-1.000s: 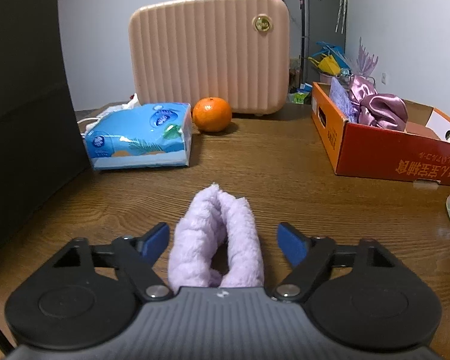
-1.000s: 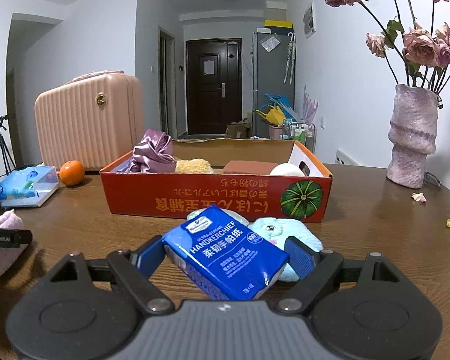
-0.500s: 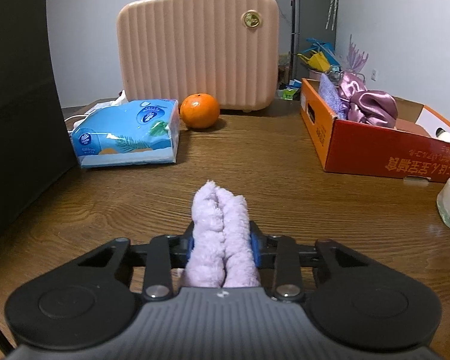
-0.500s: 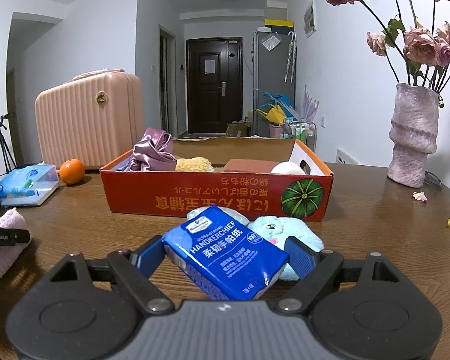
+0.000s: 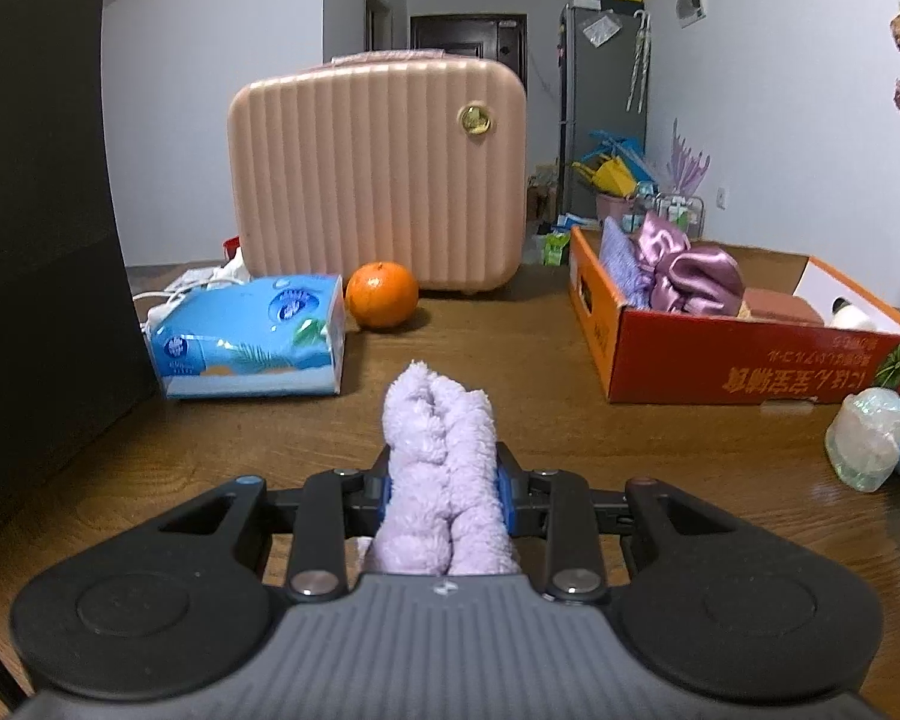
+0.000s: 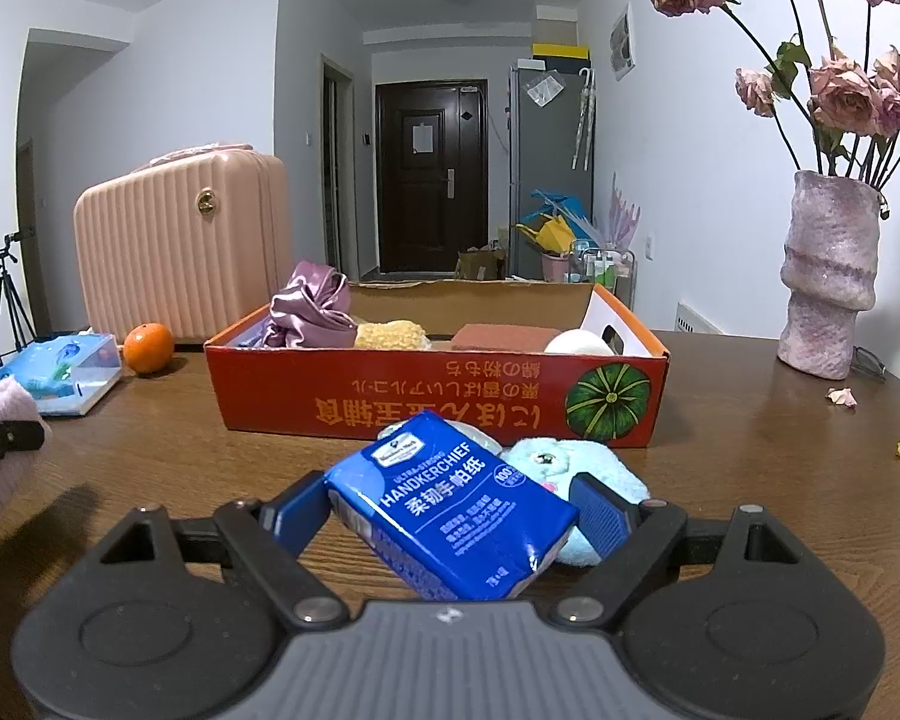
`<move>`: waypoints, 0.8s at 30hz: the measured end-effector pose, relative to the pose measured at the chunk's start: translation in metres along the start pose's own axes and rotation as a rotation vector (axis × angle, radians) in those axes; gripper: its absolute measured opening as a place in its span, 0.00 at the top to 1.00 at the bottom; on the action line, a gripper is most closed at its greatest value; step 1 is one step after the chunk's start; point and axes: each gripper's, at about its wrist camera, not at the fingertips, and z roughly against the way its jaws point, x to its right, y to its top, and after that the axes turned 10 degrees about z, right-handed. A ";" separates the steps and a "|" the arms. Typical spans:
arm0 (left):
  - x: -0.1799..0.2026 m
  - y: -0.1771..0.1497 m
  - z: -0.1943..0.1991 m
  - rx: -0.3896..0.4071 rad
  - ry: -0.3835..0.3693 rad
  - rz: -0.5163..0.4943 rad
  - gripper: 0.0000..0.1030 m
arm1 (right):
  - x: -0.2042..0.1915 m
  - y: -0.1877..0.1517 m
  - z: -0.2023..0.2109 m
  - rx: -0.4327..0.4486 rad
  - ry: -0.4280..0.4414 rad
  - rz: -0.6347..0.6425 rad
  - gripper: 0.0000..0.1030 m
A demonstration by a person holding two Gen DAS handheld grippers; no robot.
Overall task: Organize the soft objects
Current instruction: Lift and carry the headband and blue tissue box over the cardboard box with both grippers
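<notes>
The left gripper pinches the towel mid-length to carry it to the box ahead-right. The right gripper brackets the tissues, jaws open.

This is a lived-in home, seemingly an apartment's main room. A wooden bench carries everyday household things: a pink vase of dried roses, a tissue pack, an orange and a small pink ribbed suitcase. Behind it a hallway with white walls leads to a dark entrance door. A grey refrigerator stands beside the door, with papers stuck on its front, and clutter lies on the floor at its foot.
</notes>
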 end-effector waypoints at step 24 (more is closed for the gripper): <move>0.036 -0.002 0.039 0.104 -0.088 -0.029 0.70 | 0.003 0.007 0.014 0.099 0.016 -0.009 0.17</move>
